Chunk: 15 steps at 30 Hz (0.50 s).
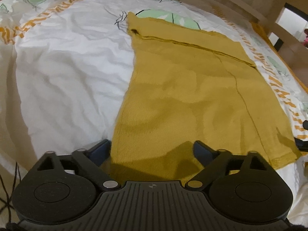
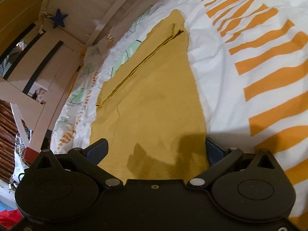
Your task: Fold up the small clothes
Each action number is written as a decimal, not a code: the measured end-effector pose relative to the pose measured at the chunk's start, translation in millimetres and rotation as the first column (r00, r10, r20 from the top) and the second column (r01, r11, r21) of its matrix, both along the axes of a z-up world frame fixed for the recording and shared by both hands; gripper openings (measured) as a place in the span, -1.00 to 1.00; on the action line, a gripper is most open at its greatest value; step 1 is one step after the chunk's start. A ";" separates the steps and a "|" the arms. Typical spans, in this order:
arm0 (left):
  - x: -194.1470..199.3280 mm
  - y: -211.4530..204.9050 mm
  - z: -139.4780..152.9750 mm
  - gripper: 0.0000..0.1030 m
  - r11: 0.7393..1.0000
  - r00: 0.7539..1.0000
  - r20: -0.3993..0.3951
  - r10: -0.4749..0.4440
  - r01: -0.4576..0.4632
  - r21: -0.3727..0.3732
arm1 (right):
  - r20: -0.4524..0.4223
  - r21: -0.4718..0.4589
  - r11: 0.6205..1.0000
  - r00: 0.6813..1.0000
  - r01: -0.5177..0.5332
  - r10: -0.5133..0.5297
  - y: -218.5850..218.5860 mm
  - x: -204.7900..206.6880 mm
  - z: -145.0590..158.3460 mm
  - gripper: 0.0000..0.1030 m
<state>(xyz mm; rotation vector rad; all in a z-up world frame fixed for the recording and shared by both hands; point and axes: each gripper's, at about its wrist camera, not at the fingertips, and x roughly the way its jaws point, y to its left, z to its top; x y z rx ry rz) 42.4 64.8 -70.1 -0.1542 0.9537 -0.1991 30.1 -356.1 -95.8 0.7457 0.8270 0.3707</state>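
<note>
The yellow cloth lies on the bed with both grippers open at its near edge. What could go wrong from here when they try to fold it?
1. Both the left gripper and the right gripper are open over the cloth; closing may also pinch the wrinkled sheet beneath.
2. The far end is already folded over; lifting the near edge unevenly may pull this fold open.
3. The cloth lies close to the bed edge, so a drag could slide it off.

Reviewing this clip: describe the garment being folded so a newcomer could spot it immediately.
Start from the bed's white sheet with orange stripes and green leaf prints. Lying flat on it is the mustard-yellow garment, its far edge folded over. It is the only plain, solid-coloured fabric there.
</note>
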 end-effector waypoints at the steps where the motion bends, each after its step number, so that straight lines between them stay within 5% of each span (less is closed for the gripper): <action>1: 1.6 -0.4 0.4 0.64 1.000 1.000 0.002 -0.010 0.010 -0.005 | 0.003 0.005 1.000 1.000 -0.004 0.004 0.8 1.3 -0.5 1.00; 7: 10.9 -3.9 0.5 0.45 0.999 0.999 0.008 -0.045 0.045 0.004 | 0.024 0.033 0.999 0.999 -0.029 0.028 4.5 8.4 -3.4 1.00; 15: 6.5 7.9 5.0 -0.15 1.000 1.000 0.002 -0.021 0.021 -0.007 | 0.014 0.009 0.999 0.999 -0.050 0.050 6.7 8.1 0.8 0.98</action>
